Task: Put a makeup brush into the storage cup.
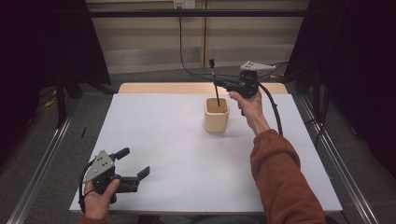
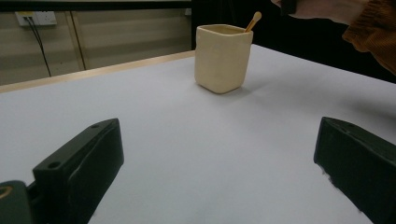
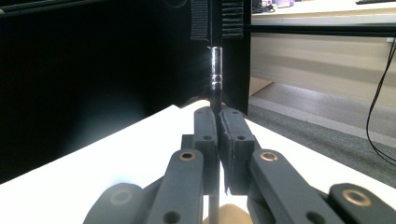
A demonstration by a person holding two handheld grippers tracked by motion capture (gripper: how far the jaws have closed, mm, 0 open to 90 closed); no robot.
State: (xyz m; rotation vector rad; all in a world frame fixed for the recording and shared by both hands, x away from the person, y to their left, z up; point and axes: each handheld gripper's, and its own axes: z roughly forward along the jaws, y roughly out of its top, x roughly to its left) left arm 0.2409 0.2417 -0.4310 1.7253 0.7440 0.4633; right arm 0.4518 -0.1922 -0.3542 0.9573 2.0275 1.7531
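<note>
A cream cup [image 1: 216,115] stands on the white table [image 1: 187,158], toward the back centre. My right gripper [image 1: 220,84] hangs just above the cup, shut on a thin black brush [image 1: 213,70] held upright, whose lower end reaches down into the cup. In the right gripper view the closed jaws [image 3: 217,116] pinch the brush [image 3: 215,70] below its silver ferrule. My left gripper [image 1: 134,162] rests near the front left corner, open and holding nothing. In the left gripper view the cup [image 2: 222,58] stands ahead of the gripper [image 2: 215,126], with a tan stick end [image 2: 254,21] poking above its rim.
A wooden strip [image 1: 187,87] runs along the table's far edge. Metal rails [image 1: 42,158] flank the table on both sides, and cables [image 1: 187,65] hang behind it. The person's orange sleeve [image 1: 280,177] crosses the right half of the table.
</note>
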